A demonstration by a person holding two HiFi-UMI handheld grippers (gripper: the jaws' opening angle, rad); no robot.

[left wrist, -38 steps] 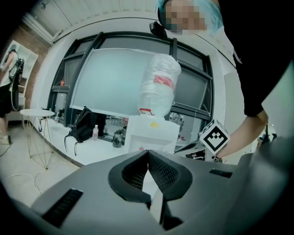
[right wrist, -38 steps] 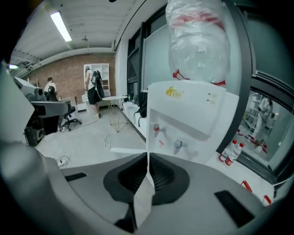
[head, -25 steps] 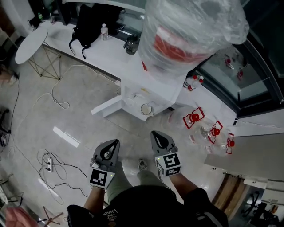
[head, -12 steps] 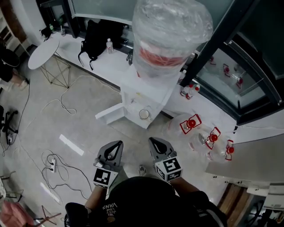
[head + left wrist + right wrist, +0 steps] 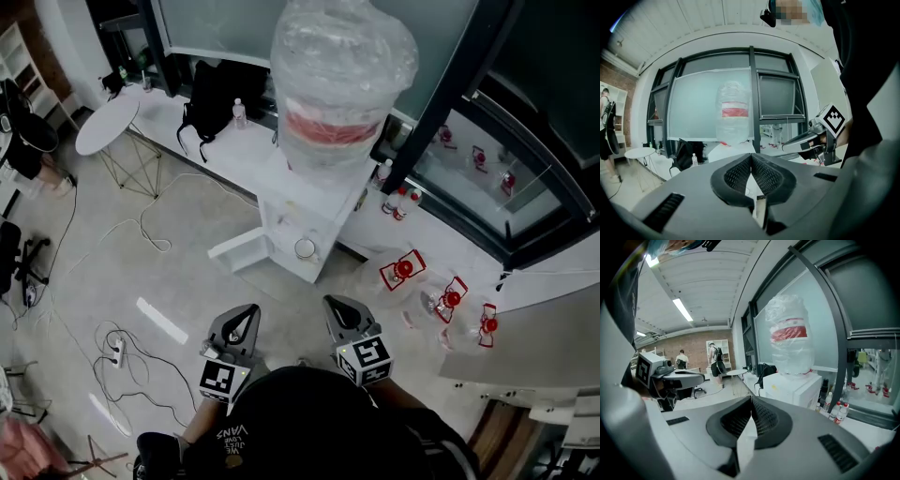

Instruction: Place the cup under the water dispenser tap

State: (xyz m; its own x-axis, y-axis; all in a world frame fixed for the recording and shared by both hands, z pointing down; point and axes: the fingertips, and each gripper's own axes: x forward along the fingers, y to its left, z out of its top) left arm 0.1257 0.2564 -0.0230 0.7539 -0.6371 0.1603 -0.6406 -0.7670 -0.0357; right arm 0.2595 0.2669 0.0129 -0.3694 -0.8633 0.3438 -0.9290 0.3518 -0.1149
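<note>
- You hold the left gripper low and close to your body, pointing away from you toward the white box-shaped water dispenser; its own view shows its jaws pressed together at the tips with nothing between them
- You hold the right gripper just beside it on the right, level with it and pointing the same way; its jaws meet at the tips too, and it grips nothing
- Each gripper shows side-on in the other's view, held level in a hand; the two stand a little apart and do not touch
- The small round pale-rimmed cup stands in the recess on the near face of the dispenser, well apart from both grippers; you cannot tell from above whether it sits exactly beneath the tap
- The big clear plastic-wrapped water bottle with a red label sits upright on top of the dispenser
- A round white table stands far left; loose cables trail over the pale floor to the left of the dispenser
</note>
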